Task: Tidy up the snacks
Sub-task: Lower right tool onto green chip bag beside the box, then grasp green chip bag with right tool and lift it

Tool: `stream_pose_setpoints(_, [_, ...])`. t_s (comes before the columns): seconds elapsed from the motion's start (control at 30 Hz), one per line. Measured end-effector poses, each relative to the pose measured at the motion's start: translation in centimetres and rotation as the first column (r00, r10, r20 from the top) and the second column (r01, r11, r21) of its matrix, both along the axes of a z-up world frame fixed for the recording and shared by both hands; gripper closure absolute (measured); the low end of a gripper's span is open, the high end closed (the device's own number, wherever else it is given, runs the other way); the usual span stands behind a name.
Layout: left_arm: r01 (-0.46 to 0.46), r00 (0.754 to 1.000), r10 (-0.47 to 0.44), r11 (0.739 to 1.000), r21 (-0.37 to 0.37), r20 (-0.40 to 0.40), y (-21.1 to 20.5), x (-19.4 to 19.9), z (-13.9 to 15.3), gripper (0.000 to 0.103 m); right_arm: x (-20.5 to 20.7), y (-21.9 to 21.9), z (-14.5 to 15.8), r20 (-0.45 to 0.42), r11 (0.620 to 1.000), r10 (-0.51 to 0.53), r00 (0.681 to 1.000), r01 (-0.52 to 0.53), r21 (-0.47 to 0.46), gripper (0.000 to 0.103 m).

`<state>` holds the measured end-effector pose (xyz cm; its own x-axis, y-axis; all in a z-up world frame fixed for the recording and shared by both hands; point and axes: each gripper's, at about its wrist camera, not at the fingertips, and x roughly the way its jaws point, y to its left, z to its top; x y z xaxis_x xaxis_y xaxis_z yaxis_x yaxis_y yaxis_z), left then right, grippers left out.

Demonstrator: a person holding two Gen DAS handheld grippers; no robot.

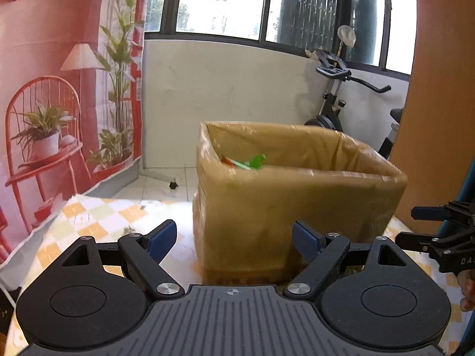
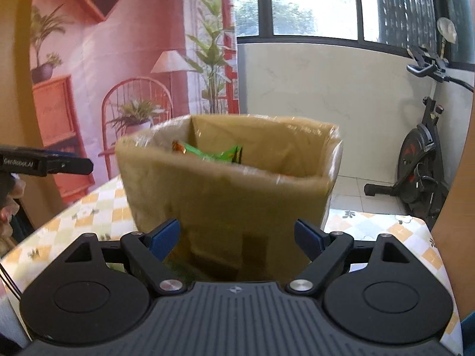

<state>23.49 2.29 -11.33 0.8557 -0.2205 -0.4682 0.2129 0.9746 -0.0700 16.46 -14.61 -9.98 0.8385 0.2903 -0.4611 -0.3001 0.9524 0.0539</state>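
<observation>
A brown cardboard box (image 1: 297, 207) wrapped in clear film stands on the checkered tablecloth (image 1: 98, 219). It also shows in the right wrist view (image 2: 225, 198). Green and orange snack packets (image 1: 252, 161) lie inside it, also seen in the right wrist view (image 2: 213, 151). My left gripper (image 1: 234, 237) is open and empty just in front of the box. My right gripper (image 2: 237, 237) is open and empty, close to the box's near wall. The right gripper shows at the left wrist view's right edge (image 1: 439, 231). The left gripper shows at the right wrist view's left edge (image 2: 53, 163).
An exercise bike (image 2: 424, 172) stands on the tiled floor behind the table at the right. A printed backdrop (image 1: 59, 103) with a red chair and plants hangs on the left. The table's far edge (image 2: 371, 213) runs just behind the box.
</observation>
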Motion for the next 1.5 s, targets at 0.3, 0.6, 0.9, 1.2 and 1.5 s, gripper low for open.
stream_pose_setpoints(0.3, [0.032, 0.999, -0.032, 0.999, 0.032, 0.009, -1.7, -3.2, -2.8, 0.016, -2.8, 0.6, -3.4, 0.033, 0.999, 0.004, 0.999, -0.005, 0.034, 0.016])
stream_pose_setpoints(0.6, [0.140, 0.988, -0.141, 0.990, -0.009, -0.068, -3.2, -3.4, -4.8, 0.016, -4.6, 1.6, -5.3, 0.032, 0.998, 0.068, 0.997, -0.068, -0.015, 0.016])
stream_pose_setpoints(0.9, [0.250, 0.964, -0.246, 0.968, 0.030, -0.098, -5.5, -3.7, -6.8, 0.016, -4.5, 2.9, -7.8, -0.015, 0.987, 0.116, 0.993, -0.117, -0.112, 0.016])
stream_pose_setpoints(1.2, [0.274, 0.960, -0.265, 0.956, 0.101, -0.091, -5.7, -3.2, -7.6, 0.016, -3.4, 2.0, -9.6, -0.074, 0.988, 0.104, 0.992, -0.111, -0.107, 0.022])
stream_pose_setpoints(1.5, [0.282, 0.959, -0.282, 0.940, 0.190, -0.028, -6.3, -1.5, -7.1, 0.016, -2.1, -0.2, -7.6, -0.014, 0.998, 0.060, 0.998, -0.060, -0.020, 0.038])
